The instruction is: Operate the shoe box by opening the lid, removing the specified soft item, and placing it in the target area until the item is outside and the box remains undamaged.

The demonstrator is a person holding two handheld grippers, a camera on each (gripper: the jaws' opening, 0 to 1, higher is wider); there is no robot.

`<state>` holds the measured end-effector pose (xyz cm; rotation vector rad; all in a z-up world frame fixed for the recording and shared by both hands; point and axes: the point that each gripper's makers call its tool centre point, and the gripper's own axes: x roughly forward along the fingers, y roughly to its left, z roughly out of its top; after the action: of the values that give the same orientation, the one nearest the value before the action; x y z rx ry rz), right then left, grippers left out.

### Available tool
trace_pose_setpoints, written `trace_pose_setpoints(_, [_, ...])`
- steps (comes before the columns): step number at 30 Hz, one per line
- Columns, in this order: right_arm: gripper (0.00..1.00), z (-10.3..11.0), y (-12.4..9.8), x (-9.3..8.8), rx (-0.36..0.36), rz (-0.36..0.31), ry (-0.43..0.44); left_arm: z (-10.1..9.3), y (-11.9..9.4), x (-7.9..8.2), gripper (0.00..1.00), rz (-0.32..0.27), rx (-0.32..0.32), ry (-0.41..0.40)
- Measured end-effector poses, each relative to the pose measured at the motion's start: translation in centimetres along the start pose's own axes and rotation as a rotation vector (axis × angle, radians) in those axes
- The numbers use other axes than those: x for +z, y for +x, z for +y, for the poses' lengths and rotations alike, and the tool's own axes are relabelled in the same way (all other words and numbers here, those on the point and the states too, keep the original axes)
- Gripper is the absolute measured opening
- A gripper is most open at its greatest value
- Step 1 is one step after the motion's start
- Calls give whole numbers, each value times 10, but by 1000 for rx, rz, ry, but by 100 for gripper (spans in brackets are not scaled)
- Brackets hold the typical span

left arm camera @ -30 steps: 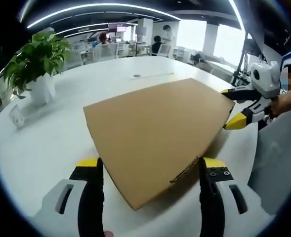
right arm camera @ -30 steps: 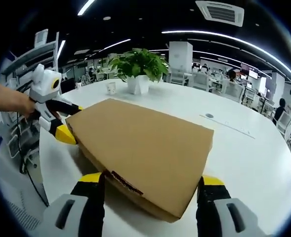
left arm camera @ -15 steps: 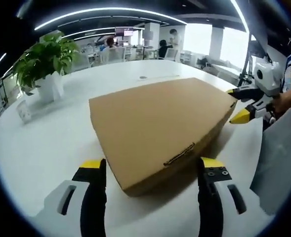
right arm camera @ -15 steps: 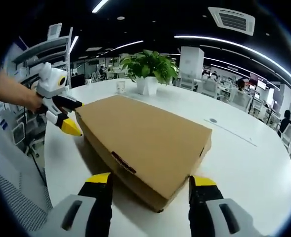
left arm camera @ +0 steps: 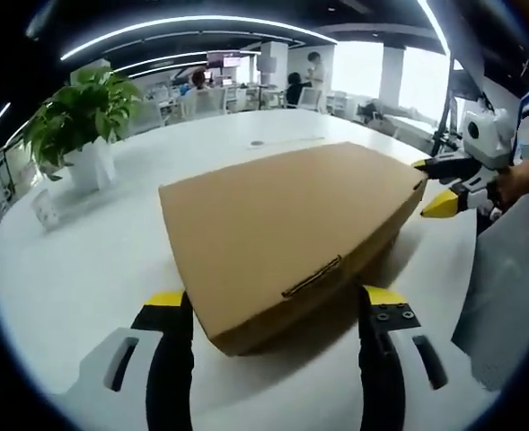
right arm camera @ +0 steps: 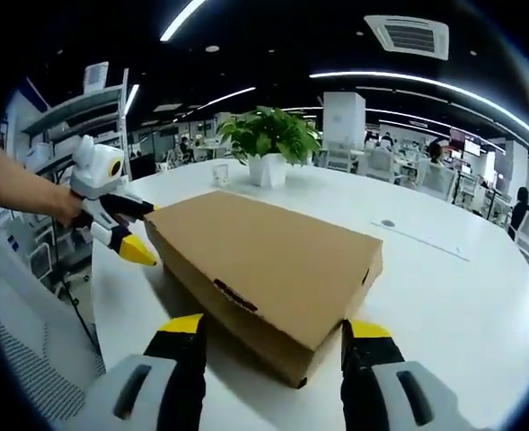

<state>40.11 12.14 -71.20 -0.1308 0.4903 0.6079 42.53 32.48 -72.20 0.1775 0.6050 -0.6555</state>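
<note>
Large white round surface (left arm camera: pixel 84 260), filling most of both views; bare stretches at lower left and upper centre of the left gripper view, and at right of the right gripper view.

Shoe box (left arm camera: pixel 291 224), plain brown cardboard, centre frame on the surface. Lid shut flat, slot tab visible on the near face. Nothing taken out; soft item hidden inside, so unseen. Target area not identifiable. Judged: task at its very start, with lid opening, removal and placing all left to do. Box looks undamaged, corners crisp.

Potted plant (left arm camera: pixel 75 117), upper left of the left gripper view, white pot, well apart from the box. Small white cup (right arm camera: pixel 220 172) just beside it in the right gripper view, upper centre.

Left hand-held gripper (left arm camera: pixel 273 310), bottom of its own view, jaws spread wide, straddling the near corner of the box without touching it as far as can be told. Seen too at left of the right gripper view, yellow tips close to the box's far corner.

Right hand-held gripper (right arm camera: pixel 271 330), bottom of its view, jaws wide apart either side of the box's near corner, holding nothing. Seen also at far right of the left gripper view, just beside the box edge.

Edges: surface rim near at right of the left gripper view; box corner close to it. Plenty of open room toward the plant side.
</note>
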Motion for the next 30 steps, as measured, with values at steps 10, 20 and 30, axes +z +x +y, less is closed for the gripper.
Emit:
trace_pose_setpoints(10, [61, 4, -12, 18, 35, -20, -90, -2, -13, 15, 78, 10, -46, 28])
trace_pose_setpoints(20, [57, -5, -19, 41, 26, -50, -145, 3, -20, 44, 81, -60, -26, 44])
trace_pose_setpoints(30, [50, -14, -21, 57, 0, -72, -172, 10, -24, 61, 76, -84, -11, 62])
